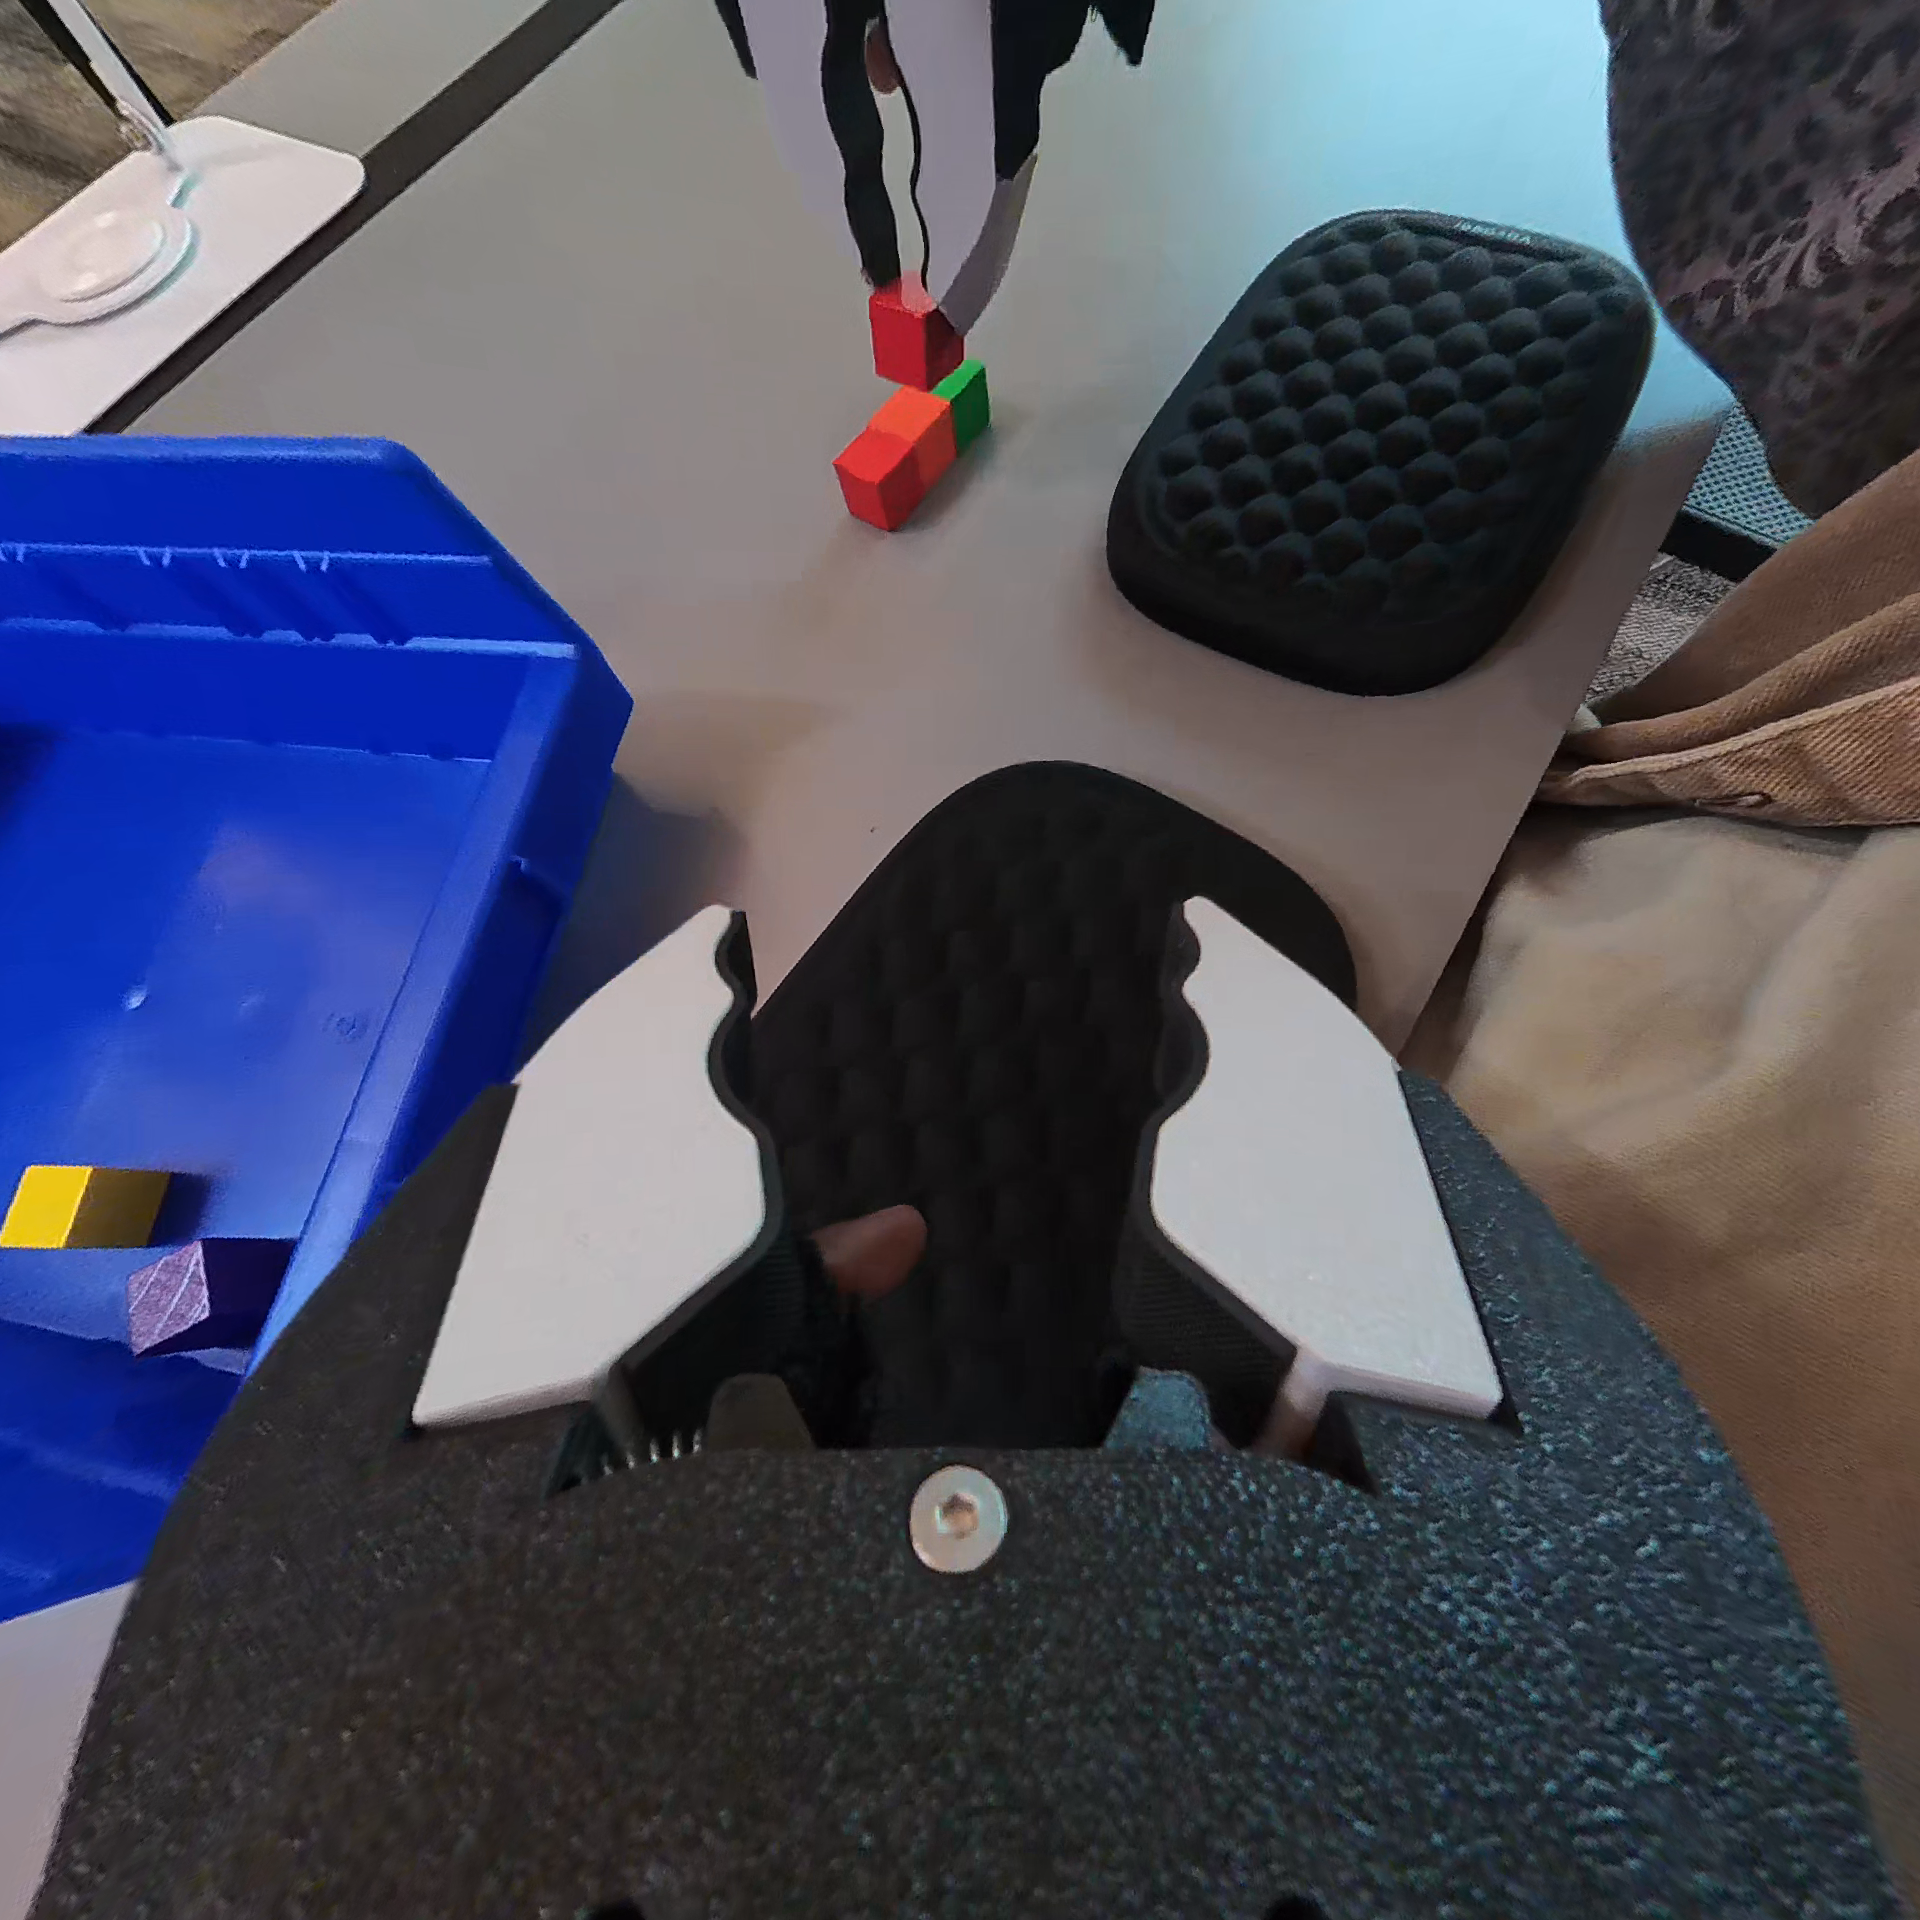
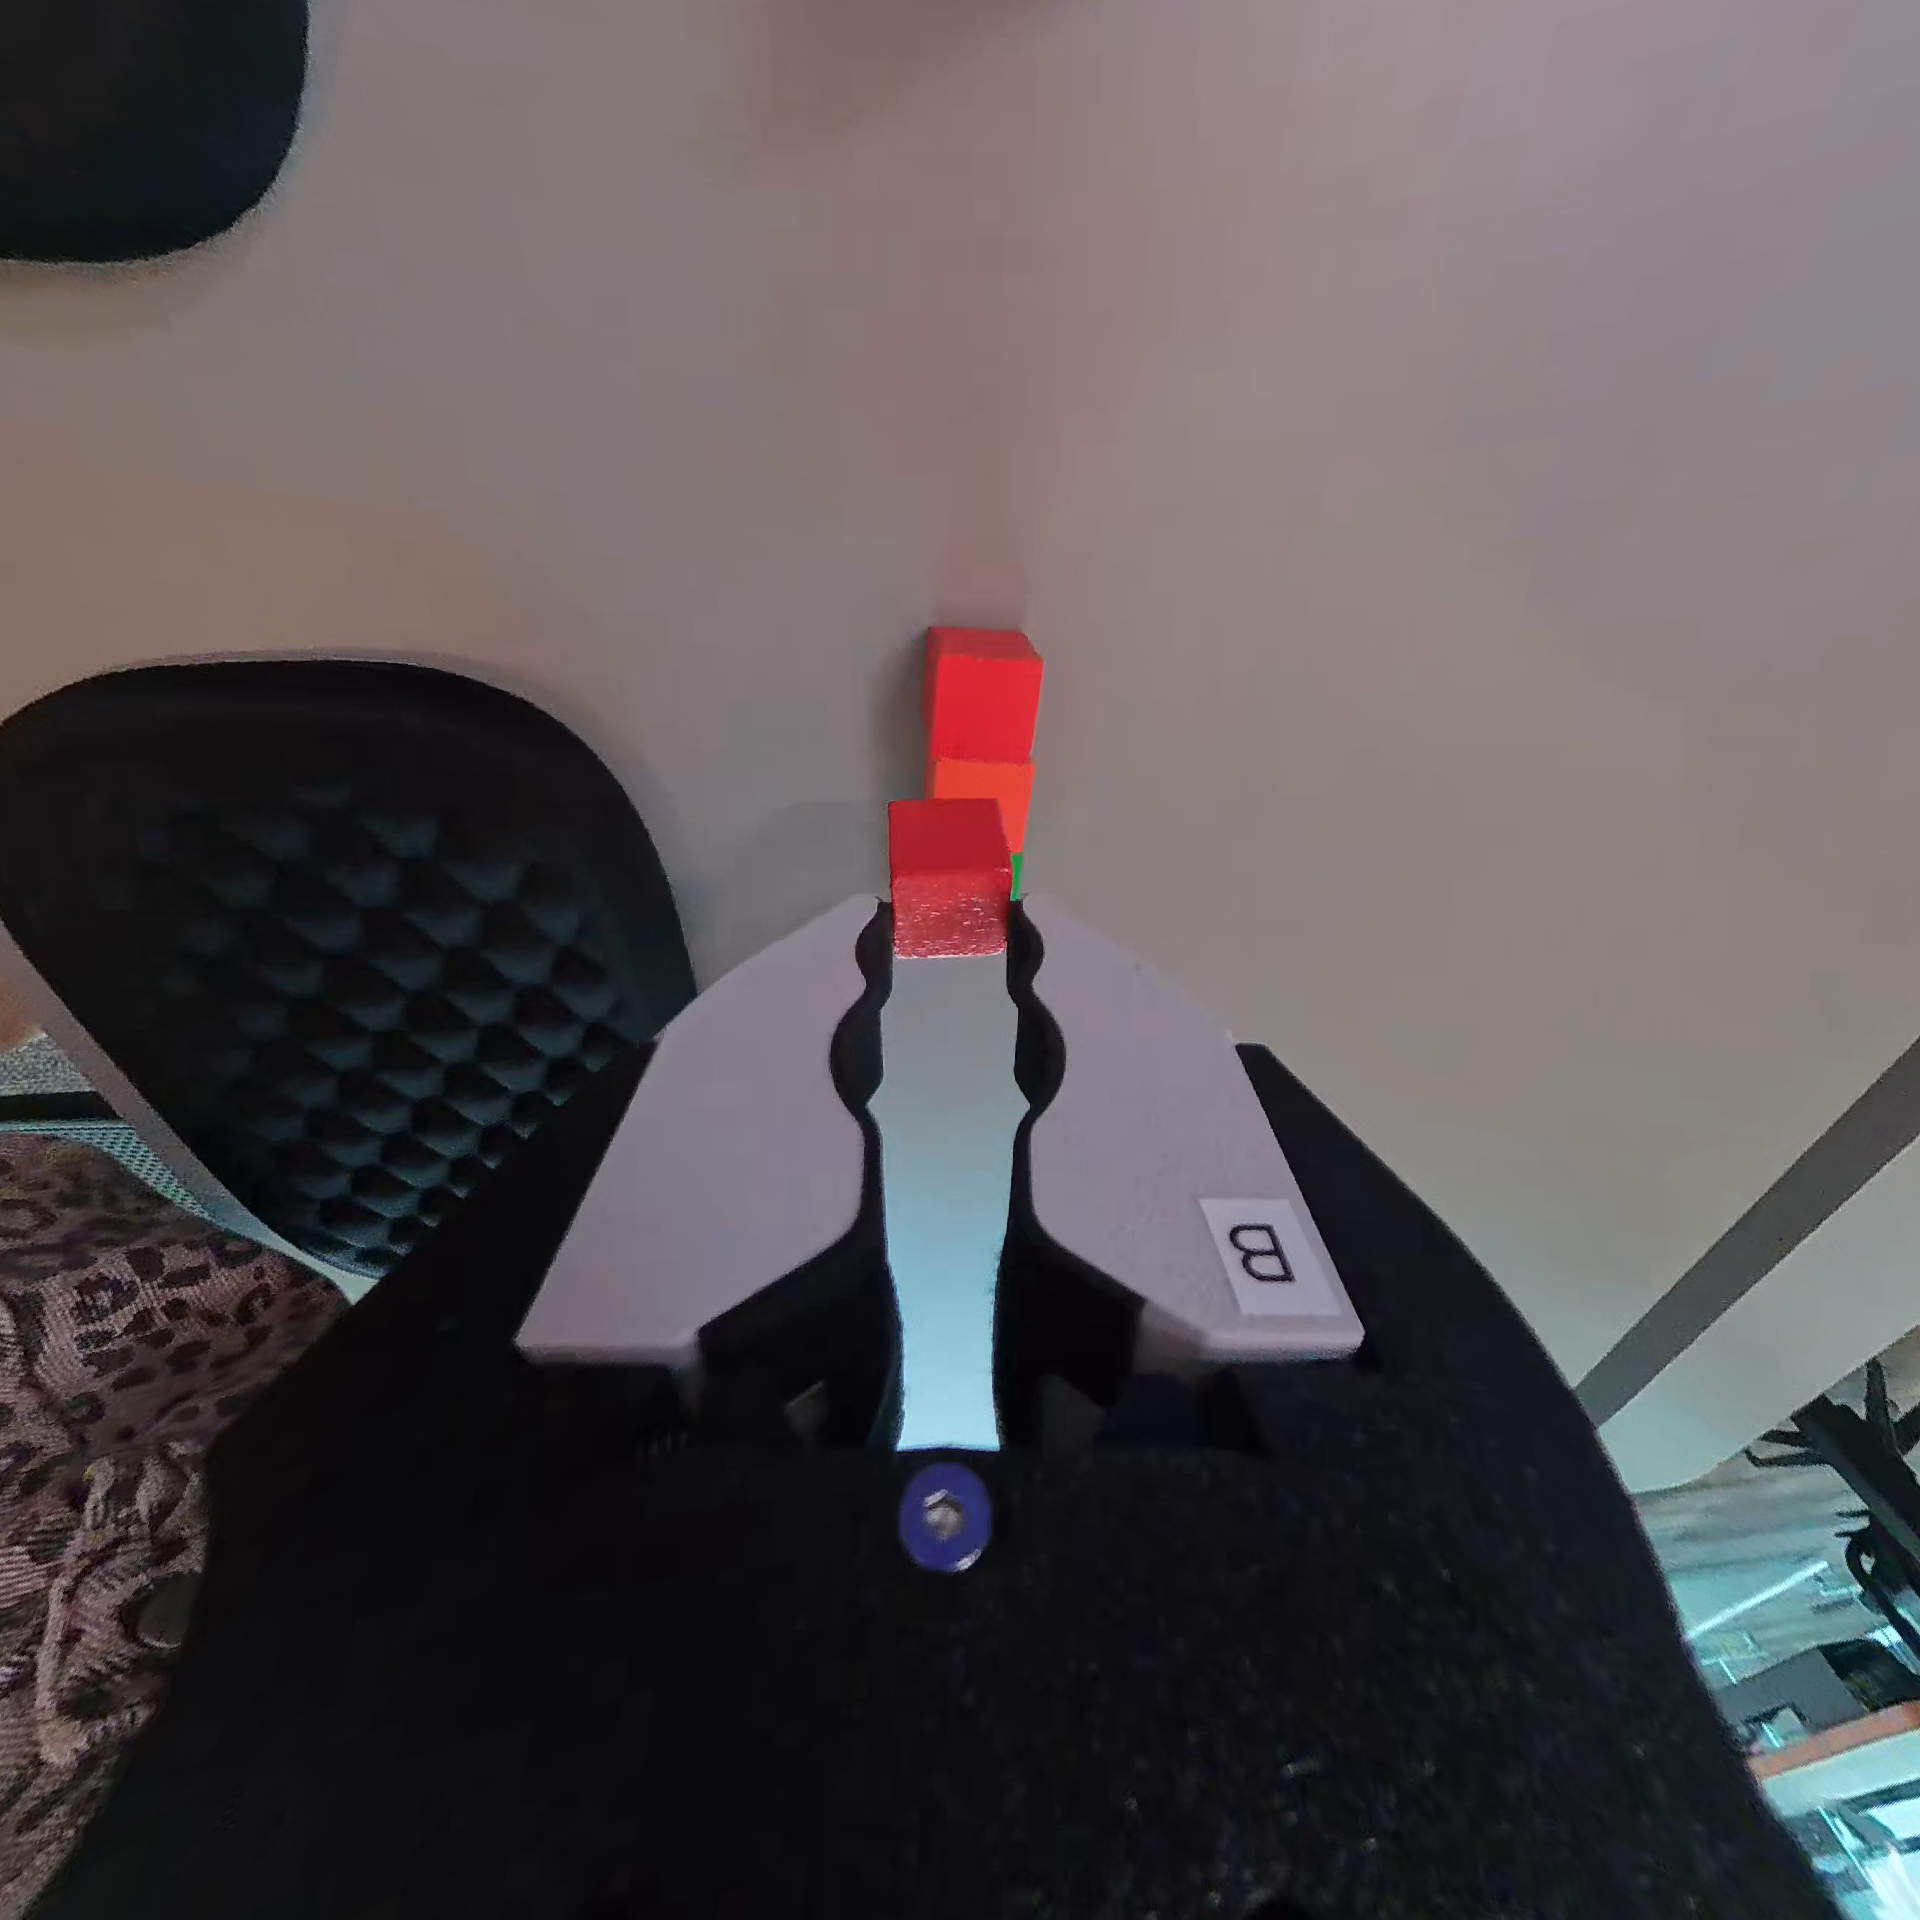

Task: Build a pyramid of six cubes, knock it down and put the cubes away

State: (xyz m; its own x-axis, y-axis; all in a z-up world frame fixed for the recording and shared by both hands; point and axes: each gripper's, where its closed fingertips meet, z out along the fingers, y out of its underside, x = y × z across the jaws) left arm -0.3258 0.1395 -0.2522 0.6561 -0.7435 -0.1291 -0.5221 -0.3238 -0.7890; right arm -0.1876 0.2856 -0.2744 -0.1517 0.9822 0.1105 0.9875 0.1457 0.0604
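Red cube (image 2: 950, 883) held above the red (image 1: 876, 480), orange (image 1: 923, 431), green (image 1: 966, 403) row.

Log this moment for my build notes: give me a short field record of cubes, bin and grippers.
base row: red cube, orange cube, green cube, touching in line on the table
held cube: red, above the row
right gripper: shut on held cube
left gripper: open, empty
blue bin: yellow cube, purple cube

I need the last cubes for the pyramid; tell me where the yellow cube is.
The yellow cube lies inside the blue bin, low on the left of the left wrist view, beside the purple cube.
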